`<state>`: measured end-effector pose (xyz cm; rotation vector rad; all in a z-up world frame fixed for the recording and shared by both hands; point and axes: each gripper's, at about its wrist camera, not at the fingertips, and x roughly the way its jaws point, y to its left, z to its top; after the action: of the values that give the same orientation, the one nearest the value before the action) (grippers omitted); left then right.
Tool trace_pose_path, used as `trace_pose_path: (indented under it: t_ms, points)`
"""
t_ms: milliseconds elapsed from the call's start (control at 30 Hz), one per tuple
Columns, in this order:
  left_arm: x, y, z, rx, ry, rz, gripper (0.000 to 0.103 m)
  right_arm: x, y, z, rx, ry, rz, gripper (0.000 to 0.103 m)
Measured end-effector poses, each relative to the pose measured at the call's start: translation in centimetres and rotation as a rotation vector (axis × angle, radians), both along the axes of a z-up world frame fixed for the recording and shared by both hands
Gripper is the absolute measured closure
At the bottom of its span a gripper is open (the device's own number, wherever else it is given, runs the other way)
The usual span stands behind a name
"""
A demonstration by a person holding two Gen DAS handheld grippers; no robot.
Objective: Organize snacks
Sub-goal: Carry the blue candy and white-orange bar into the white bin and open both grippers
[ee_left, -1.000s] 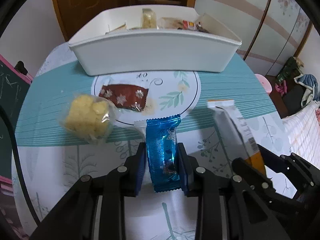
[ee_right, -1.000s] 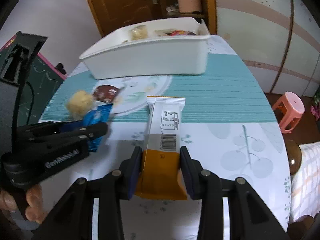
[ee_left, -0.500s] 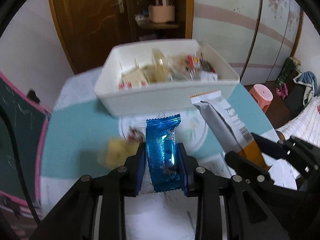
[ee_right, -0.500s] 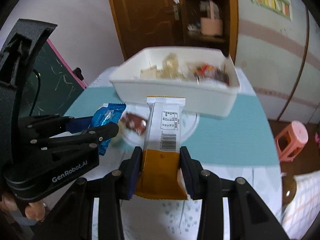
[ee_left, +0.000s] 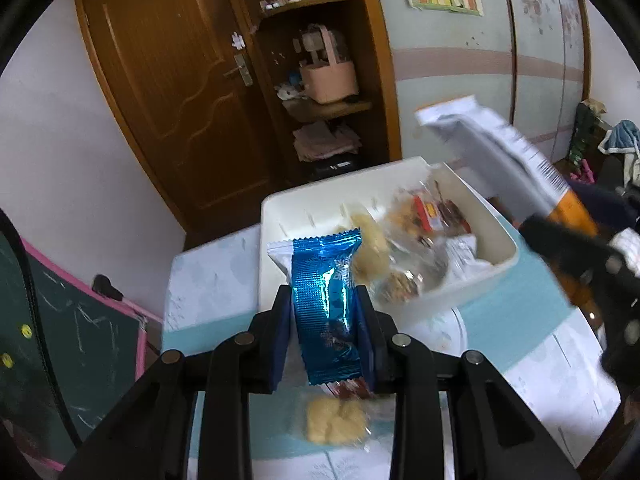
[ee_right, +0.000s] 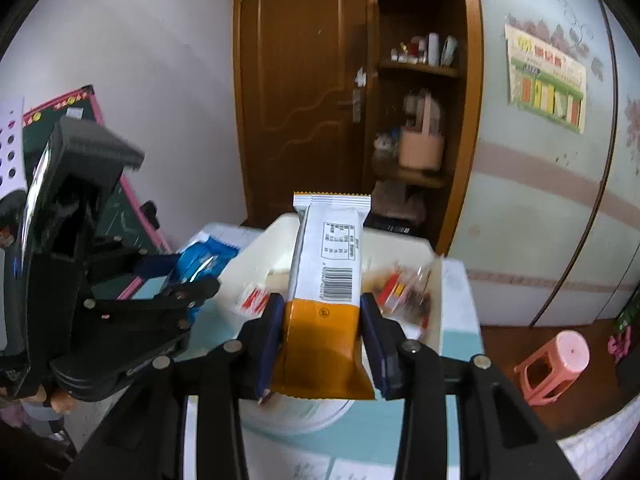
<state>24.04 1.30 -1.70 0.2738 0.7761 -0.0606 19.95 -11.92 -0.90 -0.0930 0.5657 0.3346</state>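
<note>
The left gripper [ee_left: 325, 328] is clamped on a blue foil snack packet [ee_left: 326, 304], pinching it by the long sides near its lower half so the crimped top stands up free. The right gripper [ee_right: 323, 332] squeezes a white-and-orange snack bar wrapper [ee_right: 326, 280] across its orange end, barcode side facing the camera. Holding each pack low by its edges looks deliberate: the free end can tip in first and drop once the jaws part. Both packs hang in the air in front of the white plastic bin [ee_left: 472, 288], the bar over its near wall, the blue packet toward its left end. The bin already holds mixed wrapped snacks [ee_left: 424, 220], so this reads as the carry-and-drop step, with release not yet made. Two items wait on the table below the left gripper: a clear-wrapped yellow pastry [ee_left: 336, 424] and, mostly hidden behind the blue packet, a reddish-brown wrapper [ee_left: 350, 389]. The table [ee_left: 212, 276] wears a teal and white patterned cloth. Beyond it stand a brown wooden door [ee_right: 296, 92], a corner shelf [ee_right: 420, 68] of small bottles with a pink basket [ee_left: 328, 80], a chalkboard [ee_left: 80, 344] at left, a wall poster [ee_right: 548, 84] and a pink stool [ee_right: 560, 360] on the floor
</note>
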Motion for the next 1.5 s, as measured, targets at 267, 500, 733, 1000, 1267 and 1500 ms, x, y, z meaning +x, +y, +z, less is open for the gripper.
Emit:
trace_pose_path:
  t_ms: [267, 500, 733, 1000, 1267, 1500]
  points:
    - [5.4, 0.8, 3.8, 0.025, -0.068, 0.049, 0.075, 4.3, -0.8, 3.3, 0.016, -0.057, -0.047, 0.064]
    - [8.6, 0.5, 5.6, 0.03, -0.093, 0.05, 0.075, 7.6, -1.3, 3.4, 0.053, -0.039, -0.096, 0.064]
    - [10.4, -0.6, 5.5, 0.028, -0.093, 0.05, 0.075, 9.9, -1.6, 3.1, 0.07, -0.02, -0.124, 0.064]
    - [12.5, -0.7, 4.1, 0.013, -0.061, 0.061, 0.075, 11.5, -1.6, 1.9, 0.085, 0.01, -0.134, 0.063]
    - [14.8, -0.2, 1.5, 0.004, -0.02, 0.079, 0.075, 13.2, -2.0, -0.1, 0.104, 0.071, -0.146, 0.063]
    - [17.5, -0.4, -2.3, 0.011, 0.05, 0.074, 0.053, 15.0, -1.4, -3.0, 0.088, 0.146, -0.142, 0.06]
